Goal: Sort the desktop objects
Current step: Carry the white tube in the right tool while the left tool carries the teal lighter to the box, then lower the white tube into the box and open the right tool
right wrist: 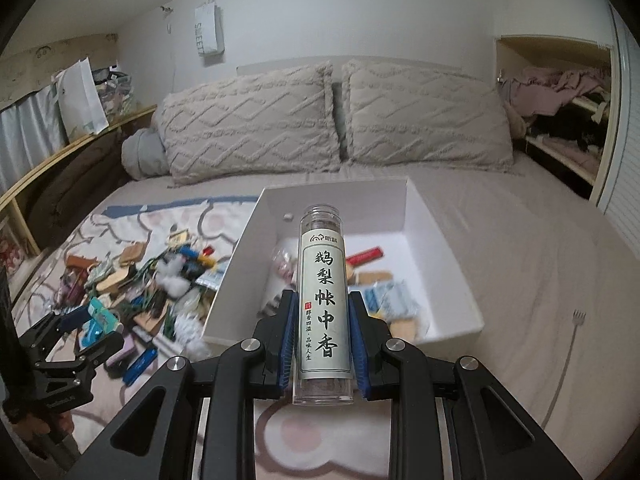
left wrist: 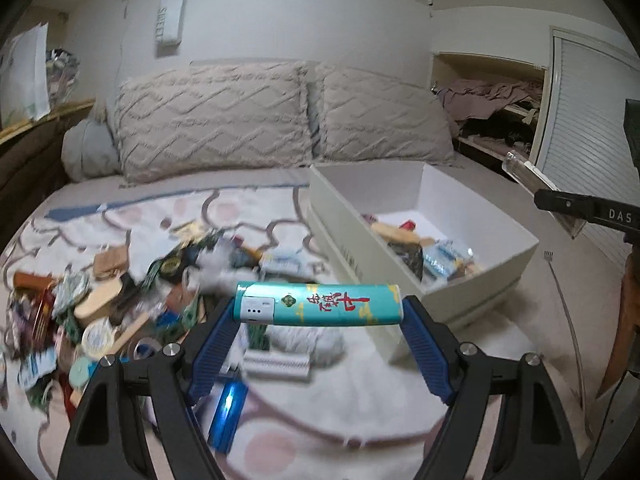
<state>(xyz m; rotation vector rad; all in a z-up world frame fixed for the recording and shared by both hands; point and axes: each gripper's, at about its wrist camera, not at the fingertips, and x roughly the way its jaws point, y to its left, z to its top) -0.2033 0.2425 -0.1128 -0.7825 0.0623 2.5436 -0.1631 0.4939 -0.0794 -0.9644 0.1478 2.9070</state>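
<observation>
In the left wrist view my left gripper (left wrist: 318, 310) is shut on a teal lighter (left wrist: 318, 304) with red characters, held crosswise by its ends between the blue pads (left wrist: 424, 344). It hangs above the patterned blanket, left of a white box (left wrist: 344, 224). In the right wrist view my right gripper (right wrist: 324, 328) is shut on a clear tube (right wrist: 324, 280) with a pale label, pointing forward over the white box (right wrist: 380, 208). The box holds several small items. A pile of mixed small objects (right wrist: 148, 288) lies left of it. The left gripper (right wrist: 86, 330) shows at lower left, and the right gripper (left wrist: 560, 206) shows at the right edge.
Two beige pillows (left wrist: 216, 120) lean against the wall behind. A blue lighter (left wrist: 228, 412) and a white ribbed piece (left wrist: 276, 364) lie on the blanket under the left gripper. A fork (right wrist: 576, 320) rests on the bare sheet right of the box. An open shelf of clothes (right wrist: 560, 112) stands at the right.
</observation>
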